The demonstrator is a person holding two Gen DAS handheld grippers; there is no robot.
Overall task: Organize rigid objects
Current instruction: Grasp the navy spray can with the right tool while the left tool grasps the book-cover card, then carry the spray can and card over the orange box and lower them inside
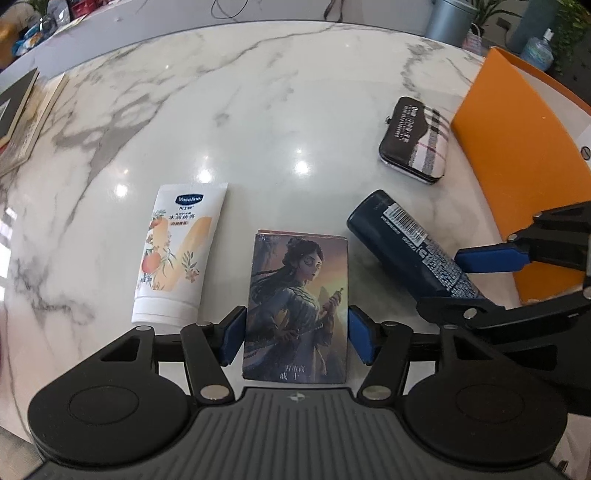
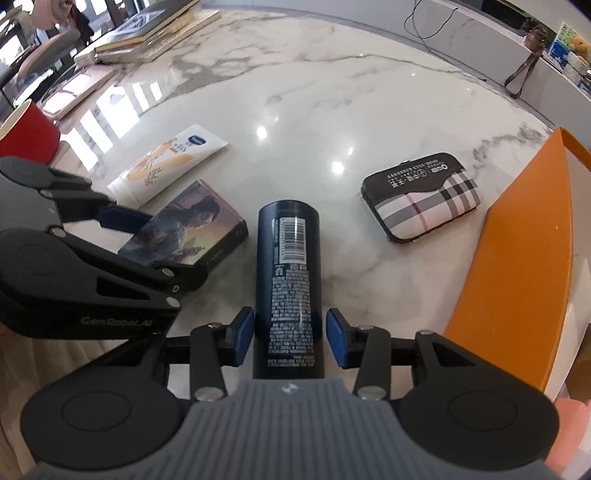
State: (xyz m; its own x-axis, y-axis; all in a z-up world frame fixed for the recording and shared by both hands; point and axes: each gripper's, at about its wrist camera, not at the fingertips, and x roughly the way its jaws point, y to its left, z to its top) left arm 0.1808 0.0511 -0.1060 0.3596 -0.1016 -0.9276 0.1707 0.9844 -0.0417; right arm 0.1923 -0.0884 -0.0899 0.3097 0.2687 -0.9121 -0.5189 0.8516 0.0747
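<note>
Count on the marble table: one white lotion tube, one picture box with a painted figure on its face, one dark blue bottle, one plaid case, one orange bin. Two claws.

Left claw, lower centre of the left wrist view: half spread, blue pads on either side of the picture box. The left pad looks to touch the box edge; a thin gap shows at the right pad. Grip cannot be confirmed.

Right claw, lower centre of the right wrist view: the dark blue bottle lies lengthwise between the pads, barcode up. The left pad sits at its side; the right pad stands clear of it.

Edges and room: the orange bin wall runs along the right of both views, with the plaid case just beside it. Open marble fills the upper centre. The tube, box and bottle lie close side by side, apart from one another.

View differences: only the right wrist view shows one red cup at the left edge, and the left claw's body over the near end of the box. Stacked books are clearer there. Only the left wrist view shows a grey canister, upper right.
</note>
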